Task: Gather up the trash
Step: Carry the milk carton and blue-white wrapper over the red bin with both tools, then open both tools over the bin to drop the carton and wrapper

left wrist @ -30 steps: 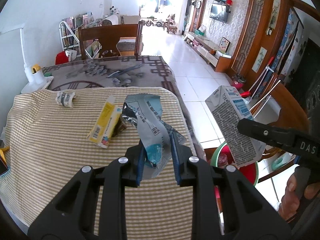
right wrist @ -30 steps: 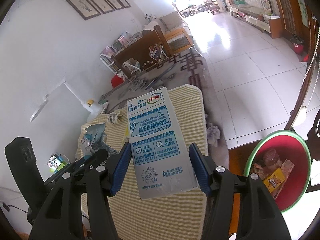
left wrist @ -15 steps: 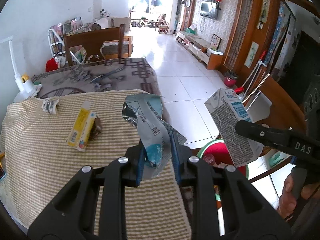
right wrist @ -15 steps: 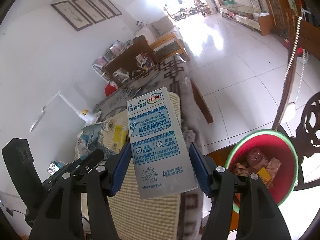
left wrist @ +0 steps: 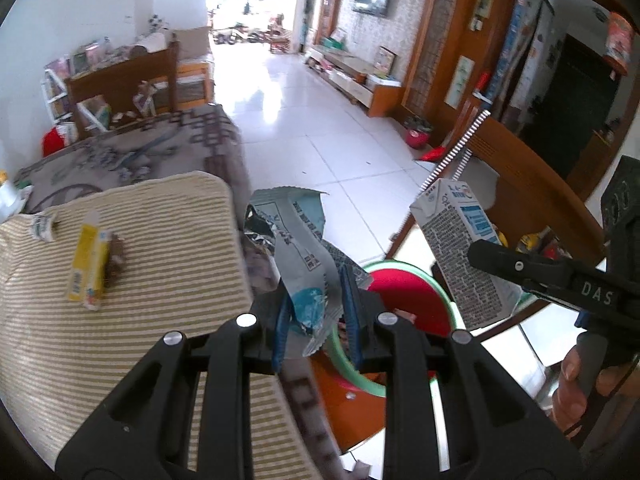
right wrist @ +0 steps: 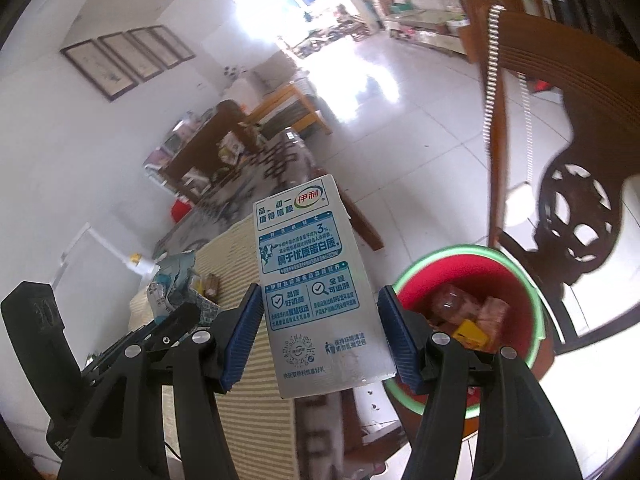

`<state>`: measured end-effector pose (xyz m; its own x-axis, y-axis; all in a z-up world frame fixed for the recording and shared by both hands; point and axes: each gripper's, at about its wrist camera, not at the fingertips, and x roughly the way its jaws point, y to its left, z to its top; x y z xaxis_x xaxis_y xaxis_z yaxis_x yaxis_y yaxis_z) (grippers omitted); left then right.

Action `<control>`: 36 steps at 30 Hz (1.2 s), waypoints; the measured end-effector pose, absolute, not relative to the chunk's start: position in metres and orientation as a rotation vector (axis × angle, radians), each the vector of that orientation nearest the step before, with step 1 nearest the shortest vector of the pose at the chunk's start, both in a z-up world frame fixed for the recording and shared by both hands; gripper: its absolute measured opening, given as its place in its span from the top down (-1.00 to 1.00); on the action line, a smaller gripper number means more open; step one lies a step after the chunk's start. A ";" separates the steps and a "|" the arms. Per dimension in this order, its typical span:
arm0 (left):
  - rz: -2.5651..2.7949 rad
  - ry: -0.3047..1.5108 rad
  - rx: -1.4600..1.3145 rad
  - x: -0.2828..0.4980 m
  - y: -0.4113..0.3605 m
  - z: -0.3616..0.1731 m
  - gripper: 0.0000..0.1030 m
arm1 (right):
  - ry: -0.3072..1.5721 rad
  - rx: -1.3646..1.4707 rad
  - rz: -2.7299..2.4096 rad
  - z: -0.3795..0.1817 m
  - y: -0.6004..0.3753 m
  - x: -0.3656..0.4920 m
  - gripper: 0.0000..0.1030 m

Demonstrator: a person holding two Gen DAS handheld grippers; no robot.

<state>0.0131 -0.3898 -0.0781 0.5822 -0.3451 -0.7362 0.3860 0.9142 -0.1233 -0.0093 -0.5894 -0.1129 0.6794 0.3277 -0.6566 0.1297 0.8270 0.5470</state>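
Note:
My left gripper (left wrist: pixel 316 316) is shut on a crumpled blue-and-silver wrapper (left wrist: pixel 298 248), held at the table's right edge just above the rim of the red bin (left wrist: pixel 408 292). My right gripper (right wrist: pixel 320 340) is shut on a white-and-blue milk carton (right wrist: pixel 308 280), upright, held beside the table edge left of the red bin with a green rim (right wrist: pixel 532 300); the carton also shows in the left wrist view (left wrist: pixel 460 256). The bin holds several pieces of trash. A yellow packet (left wrist: pixel 88 268) and a small crumpled scrap (left wrist: pixel 42 228) lie on the striped tablecloth (left wrist: pixel 160 240).
A dark carved wooden chair (right wrist: pixel 580 216) stands right behind the bin. A patterned grey tablecloth (left wrist: pixel 132 152) covers the table's far half, with a wooden chair (left wrist: pixel 120 80) beyond. White tiled floor (left wrist: pixel 320 132) lies to the right of the table.
Both grippers have moved right, off the table toward the red bin, carrying the wrapper and the carton. The bin now sits closer under both.

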 end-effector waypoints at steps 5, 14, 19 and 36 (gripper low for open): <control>-0.491 0.897 0.065 0.016 -0.419 -0.093 0.55 | 0.832 0.632 0.057 -0.120 -0.613 -0.021 -0.12; -0.559 0.953 0.126 0.021 -0.453 -0.117 0.55 | 0.860 0.689 -0.030 -0.140 -0.649 -0.034 -0.12; -0.583 0.993 0.142 0.028 -0.463 -0.129 0.55 | 0.871 0.698 -0.047 -0.145 -0.657 -0.034 -0.12; -0.591 0.961 0.145 0.040 -0.471 -0.126 -0.24 | 0.872 0.728 -0.110 -0.153 -0.669 -0.018 -0.38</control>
<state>0.0396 -0.4710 -0.1261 0.4294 -0.4088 -0.8053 0.5339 0.8341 -0.1388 -0.0176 -0.6687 -0.1533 0.6537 0.1973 -0.7306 0.3721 0.7569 0.5373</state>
